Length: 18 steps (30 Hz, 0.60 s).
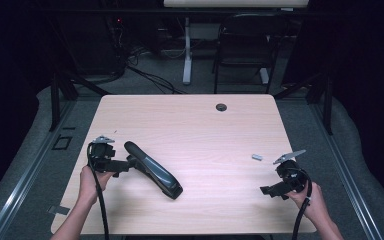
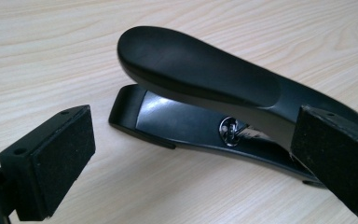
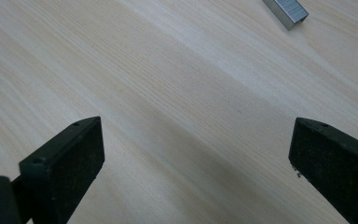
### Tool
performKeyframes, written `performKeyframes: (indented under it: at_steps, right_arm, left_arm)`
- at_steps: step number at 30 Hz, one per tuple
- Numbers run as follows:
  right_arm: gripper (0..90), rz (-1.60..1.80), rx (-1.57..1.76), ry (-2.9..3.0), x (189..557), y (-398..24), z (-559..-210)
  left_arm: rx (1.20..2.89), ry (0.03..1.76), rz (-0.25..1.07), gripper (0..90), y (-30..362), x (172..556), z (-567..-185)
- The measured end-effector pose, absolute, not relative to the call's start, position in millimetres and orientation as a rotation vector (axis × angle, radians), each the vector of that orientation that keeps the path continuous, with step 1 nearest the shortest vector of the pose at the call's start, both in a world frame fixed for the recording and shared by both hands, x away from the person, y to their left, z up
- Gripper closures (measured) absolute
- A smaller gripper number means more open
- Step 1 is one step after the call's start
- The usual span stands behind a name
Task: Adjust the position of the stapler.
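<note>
Both grippers' fingers (image 2: 51,158) spread apart, left pair flanking the glossy black stapler (image 2: 205,79), its top arm raised

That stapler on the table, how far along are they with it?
Early on, it seems. Nothing looks done: the black stapler lies on the table and the strip of staples lies loose nearby. In hand: the left gripper is open, its jaws either side of the stapler without clamping it. The right gripper is open over bare wood. Gripping the stapler and fetching the staples likely remain.
</note>
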State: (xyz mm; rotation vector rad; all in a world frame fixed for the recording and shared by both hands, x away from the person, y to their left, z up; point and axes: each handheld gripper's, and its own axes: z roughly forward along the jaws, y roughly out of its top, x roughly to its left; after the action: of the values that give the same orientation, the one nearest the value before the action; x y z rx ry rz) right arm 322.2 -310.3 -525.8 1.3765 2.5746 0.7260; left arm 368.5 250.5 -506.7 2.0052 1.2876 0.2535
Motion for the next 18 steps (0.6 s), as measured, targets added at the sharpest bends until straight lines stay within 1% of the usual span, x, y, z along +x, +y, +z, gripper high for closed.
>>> performKeyframes:
  at_steps: [3,9,14,18]
  right_arm:
    - [3.5,0.733,1.365,2.582,322,-311,-526]
    - [3.6,0.713,1.363,2.581,322,-310,-526]
    - [3.7,0.714,1.364,2.583,322,-309,-527]
    - [3.8,0.701,1.362,2.59,322,-309,-526]
  left_arm:
    - [1.993,1.325,0.254,0.0,243,370,-506]
    - [2.01,1.346,0.271,0.1,230,373,-505]
    - [2.012,1.354,0.258,0.4,228,376,-506]
    - [2.009,1.355,0.238,5.2,222,380,-507]
